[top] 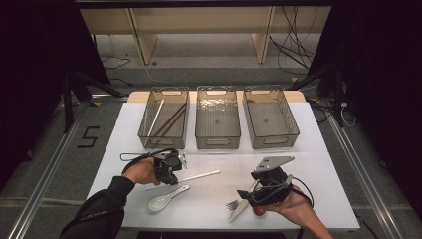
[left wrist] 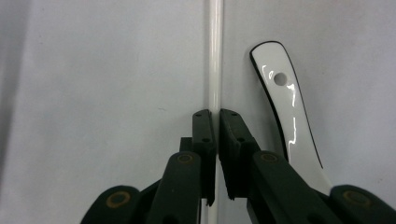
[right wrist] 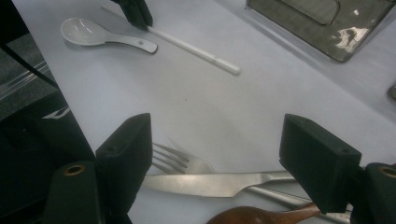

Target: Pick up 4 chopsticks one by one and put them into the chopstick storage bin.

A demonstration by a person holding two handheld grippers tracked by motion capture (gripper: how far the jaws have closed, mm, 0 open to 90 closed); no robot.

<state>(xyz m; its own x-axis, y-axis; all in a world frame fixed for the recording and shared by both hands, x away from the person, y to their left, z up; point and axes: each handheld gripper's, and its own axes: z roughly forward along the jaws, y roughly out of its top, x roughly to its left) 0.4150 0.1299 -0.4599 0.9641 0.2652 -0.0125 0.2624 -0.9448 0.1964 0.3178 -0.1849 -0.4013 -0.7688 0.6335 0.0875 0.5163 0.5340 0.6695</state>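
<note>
Left claw (left wrist: 216, 122) clamped on white chopstick (left wrist: 215, 51) lying on desk (top: 308, 164), spoon (left wrist: 290, 116) at its 3 o'clock. Right claw (right wrist: 224, 154) apart over knife (right wrist: 215, 183). Advisable: lift level, firm grip, toward left bin (top: 149, 130) at 12 o'clock.

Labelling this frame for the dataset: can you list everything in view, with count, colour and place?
bins: 3, clear grey, in a row at the table's far side
chopsticks in bin: one white, two dark, in the left bin
white chopstick: 1, on the table, pinched by the left gripper
ceramic spoon: 1, white, near edge, beside that chopstick
fork: 1, silver, under the right gripper
knife: 1, silver, lying across the fork
wooden utensil: 1, brown, nearest the right gripper's camera; type unclear
table: 1, white top
left gripper: black, shut on the chopstick
right gripper: black, open above the fork and knife
</note>
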